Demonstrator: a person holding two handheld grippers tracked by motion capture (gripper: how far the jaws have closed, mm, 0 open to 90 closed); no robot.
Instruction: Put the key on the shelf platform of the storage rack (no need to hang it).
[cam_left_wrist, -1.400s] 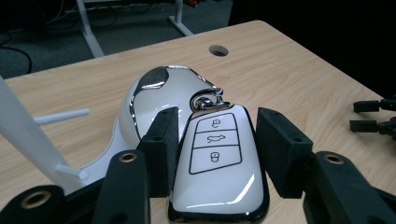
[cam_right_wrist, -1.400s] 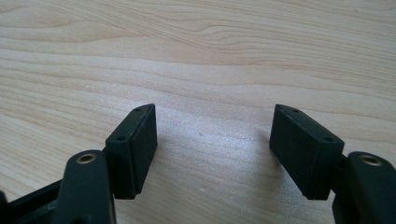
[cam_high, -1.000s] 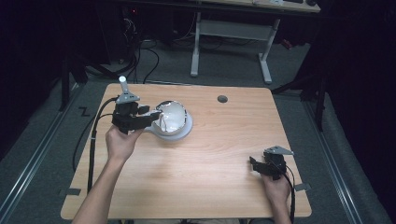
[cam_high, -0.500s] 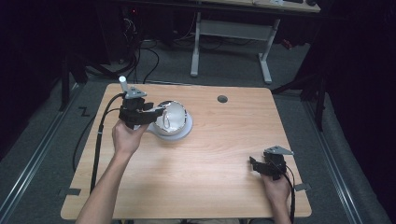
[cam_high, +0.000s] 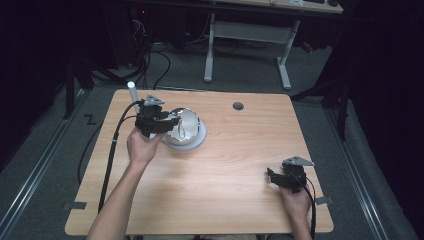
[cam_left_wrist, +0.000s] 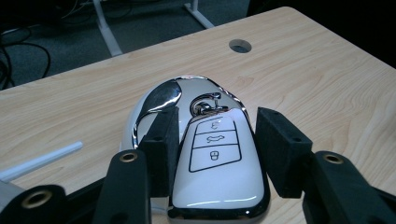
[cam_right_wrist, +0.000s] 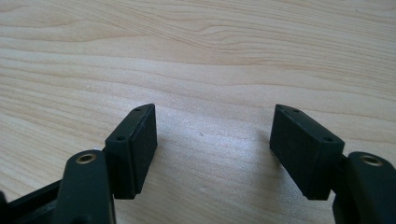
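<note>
Clearly the thing in hand is a large white car-key fob (cam_left_wrist: 219, 163), glossy, with chrome trim and 3 outlined button icons on its face. It looks like a hard, smooth shell: stiff and probably light, but slippery on its curved, polished sides, so a pinch high on the rounded edge could slide off. The flat flanks beside the buttons seem the safest place to take hold, with the pads square across the width. The chrome ring near its top looks too small and too loose to grip well.

In the high view the fob (cam_high: 184, 129) sits on the wooden table (cam_high: 230, 200) toward its far left part, well left of the round cable hole (cam_high: 238, 106) and just right of a small white stick (cam_high: 132, 90) standing near the far left edge.

The left gripper (cam_left_wrist: 212, 151) straddles the fob: its left pad lies against the left flank, while the right pad shows a thin gap of shadow beside the right flank. The jaws look drawn in as far as the fob's width allows, so I judge this a pinch on the fob, though not a firm one.

The right gripper (cam_right_wrist: 215, 156) rests far from the fob, near the table's front right corner, jaws spread over bare wood, holding nothing.
</note>
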